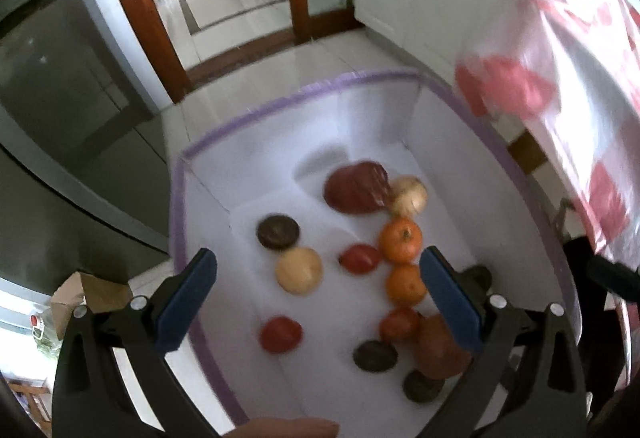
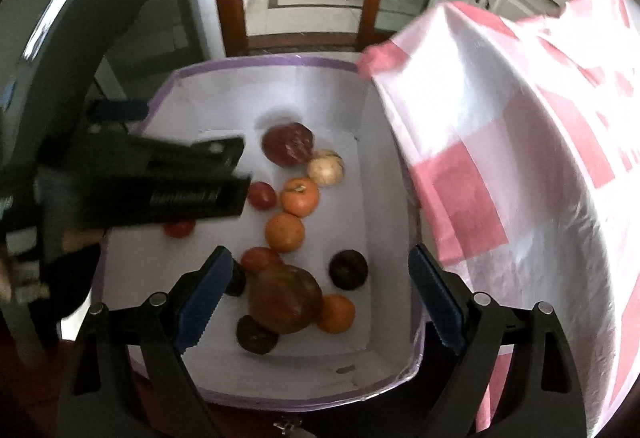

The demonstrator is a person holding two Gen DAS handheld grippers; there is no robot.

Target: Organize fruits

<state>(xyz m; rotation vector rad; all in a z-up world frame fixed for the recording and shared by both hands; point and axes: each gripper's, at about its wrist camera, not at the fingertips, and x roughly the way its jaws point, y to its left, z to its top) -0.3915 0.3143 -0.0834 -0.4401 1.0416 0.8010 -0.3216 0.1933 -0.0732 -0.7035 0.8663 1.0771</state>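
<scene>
One box, one pink-and-white bag, three oranges, perhaps three tomatoes.

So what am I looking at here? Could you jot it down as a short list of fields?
place: kitchen, tiled floor
container: white box with purple rim
contents: loose fruit, among it two oranges touching, a pale round fruit, dark round ones
beside the box: pink and white plastic bag, on its right
left hand-held gripper: open, empty, over the box
right hand-held gripper: open, empty, over the box
</scene>
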